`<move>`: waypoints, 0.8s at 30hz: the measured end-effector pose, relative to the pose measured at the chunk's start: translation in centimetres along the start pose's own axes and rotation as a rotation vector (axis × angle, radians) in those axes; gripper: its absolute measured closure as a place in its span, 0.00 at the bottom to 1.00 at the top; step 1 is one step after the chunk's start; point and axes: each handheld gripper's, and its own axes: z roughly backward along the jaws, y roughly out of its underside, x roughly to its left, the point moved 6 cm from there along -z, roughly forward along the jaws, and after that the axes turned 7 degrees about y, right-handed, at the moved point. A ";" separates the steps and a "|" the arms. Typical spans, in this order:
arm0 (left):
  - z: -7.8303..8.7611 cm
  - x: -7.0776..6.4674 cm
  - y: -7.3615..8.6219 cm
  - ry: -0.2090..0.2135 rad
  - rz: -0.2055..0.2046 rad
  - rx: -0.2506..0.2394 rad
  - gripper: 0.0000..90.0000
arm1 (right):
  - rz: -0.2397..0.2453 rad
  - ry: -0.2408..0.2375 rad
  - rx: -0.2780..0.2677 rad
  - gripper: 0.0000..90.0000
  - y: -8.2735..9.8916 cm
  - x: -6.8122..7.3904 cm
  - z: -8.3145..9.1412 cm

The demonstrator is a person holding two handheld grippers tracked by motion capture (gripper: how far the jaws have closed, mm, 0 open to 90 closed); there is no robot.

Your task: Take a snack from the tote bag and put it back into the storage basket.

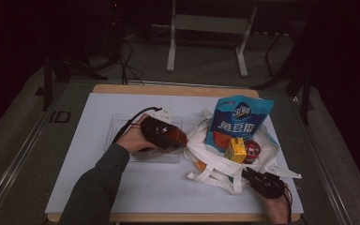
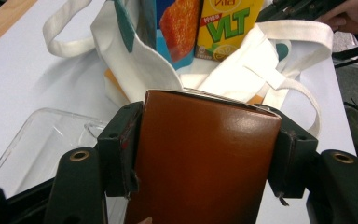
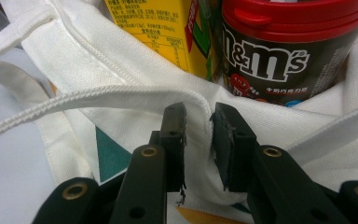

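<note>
Brown carton [image 2: 200, 158] pinched in my left gripper [image 2: 205, 149], near white tote bag [image 1: 215, 161]; my right gripper [image 3: 199, 140] clamps bag's rim fabric beside yellow juice box [image 3: 168, 32].

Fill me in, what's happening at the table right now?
A person is packing a white tote bag. The left gripper holds a brown carton between its jaws beside the bag's opening, above a clear tray. The right gripper pinches the bag's rim. A blue snack bag, a yellow VLT drink carton and an M&M's tub are already inside.
</note>
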 end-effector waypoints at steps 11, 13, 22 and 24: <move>-0.1 0.0 1.2 -0.008 0.014 0.035 0.40 | 0.000 0.000 -0.001 0.82 0.0 0.0 0.0; -0.1 0.1 1.3 -0.003 0.022 0.041 0.40 | 0.001 0.000 -0.001 0.82 0.0 0.0 0.0; -0.4 0.2 2.2 -0.015 0.046 0.099 0.39 | 0.000 -0.001 -0.001 0.82 0.0 0.0 0.0; -0.4 0.2 2.3 -0.027 0.057 0.106 0.38 | 0.001 -0.001 -0.001 0.82 0.0 0.0 0.0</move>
